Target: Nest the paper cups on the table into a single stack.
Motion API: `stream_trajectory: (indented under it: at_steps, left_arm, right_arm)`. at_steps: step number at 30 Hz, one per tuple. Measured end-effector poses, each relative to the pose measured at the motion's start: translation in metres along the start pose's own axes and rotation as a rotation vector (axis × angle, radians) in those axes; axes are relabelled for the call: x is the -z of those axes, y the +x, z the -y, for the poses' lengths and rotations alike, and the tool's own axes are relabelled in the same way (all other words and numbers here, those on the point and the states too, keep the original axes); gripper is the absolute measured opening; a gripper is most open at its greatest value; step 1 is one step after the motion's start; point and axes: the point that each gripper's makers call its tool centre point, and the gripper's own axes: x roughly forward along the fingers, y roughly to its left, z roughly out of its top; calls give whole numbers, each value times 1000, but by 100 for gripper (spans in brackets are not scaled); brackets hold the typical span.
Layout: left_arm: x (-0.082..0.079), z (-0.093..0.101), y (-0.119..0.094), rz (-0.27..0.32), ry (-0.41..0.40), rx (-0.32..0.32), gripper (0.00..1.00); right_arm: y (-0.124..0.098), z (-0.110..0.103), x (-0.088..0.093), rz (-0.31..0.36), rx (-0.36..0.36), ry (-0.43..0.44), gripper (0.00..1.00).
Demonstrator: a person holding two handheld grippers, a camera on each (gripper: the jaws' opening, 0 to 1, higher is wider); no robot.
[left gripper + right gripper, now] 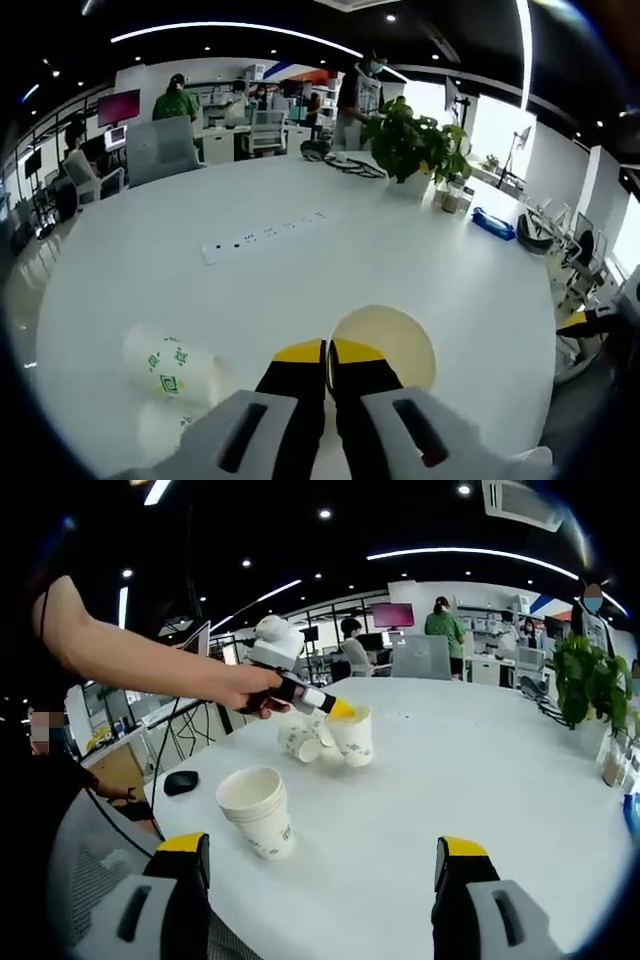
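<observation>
Left gripper [327, 352] clamped on upright cup [384, 346] rim; right gripper [322, 865] spread wide — near cup stack [258, 810]; tipped cup [298, 742] partly hidden.

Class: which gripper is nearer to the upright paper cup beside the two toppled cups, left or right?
Left. The left gripper is shut on that upright cup's rim. The right gripper hangs open, well back, nearer the cup stack.
</observation>
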Motion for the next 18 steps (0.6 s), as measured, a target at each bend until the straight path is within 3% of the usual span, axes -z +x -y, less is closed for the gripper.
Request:
stream_trajectory:
  at_steps: [18]
  left_arm:
    - [7,16,-52,-11,8,-11,0]
  right_arm:
    - [-1,-12,-6,17,-32,-48,94]
